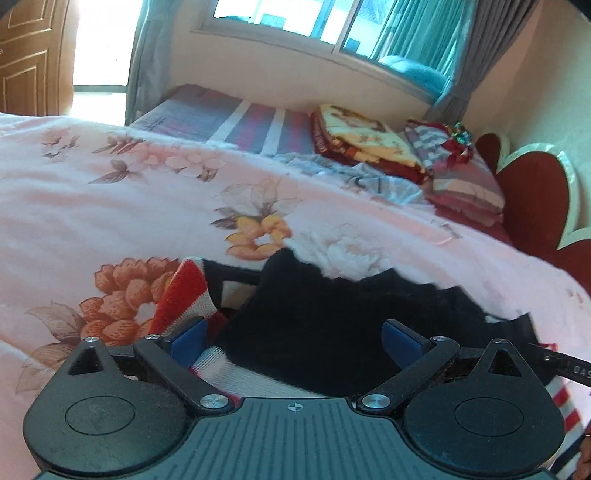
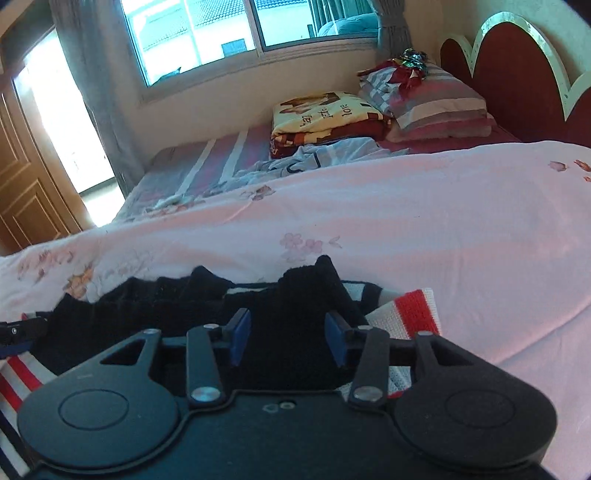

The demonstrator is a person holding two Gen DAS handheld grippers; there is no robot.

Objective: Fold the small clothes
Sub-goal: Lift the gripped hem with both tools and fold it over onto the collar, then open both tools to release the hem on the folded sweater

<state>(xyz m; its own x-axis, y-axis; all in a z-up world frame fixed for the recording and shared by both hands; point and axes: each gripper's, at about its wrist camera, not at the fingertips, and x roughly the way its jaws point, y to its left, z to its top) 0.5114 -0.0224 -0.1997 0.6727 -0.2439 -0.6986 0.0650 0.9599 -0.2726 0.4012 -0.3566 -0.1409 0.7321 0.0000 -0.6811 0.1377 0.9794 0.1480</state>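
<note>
A small knitted garment lies on the pink floral quilt (image 1: 110,206); it is black (image 1: 332,317) with a red and white striped cuff (image 1: 184,295). My left gripper (image 1: 295,332) hovers low over it with its blue pads (image 1: 188,339) wide open, holding nothing. In the right wrist view the same black knit (image 2: 147,310) lies bunched, its striped cuff (image 2: 410,310) at the right. My right gripper (image 2: 288,336) stands half open over it. A raised fold of the black cloth sits between its pads (image 2: 240,338), and I see no firm pinch.
Further up the bed lie a folded cream and maroon blanket (image 2: 325,114), striped pillows (image 2: 436,107) and a pale blue garment (image 2: 332,155). A red scalloped headboard (image 2: 517,74) stands at the right, a window (image 2: 221,33) behind, a wooden door (image 2: 29,199) at the left.
</note>
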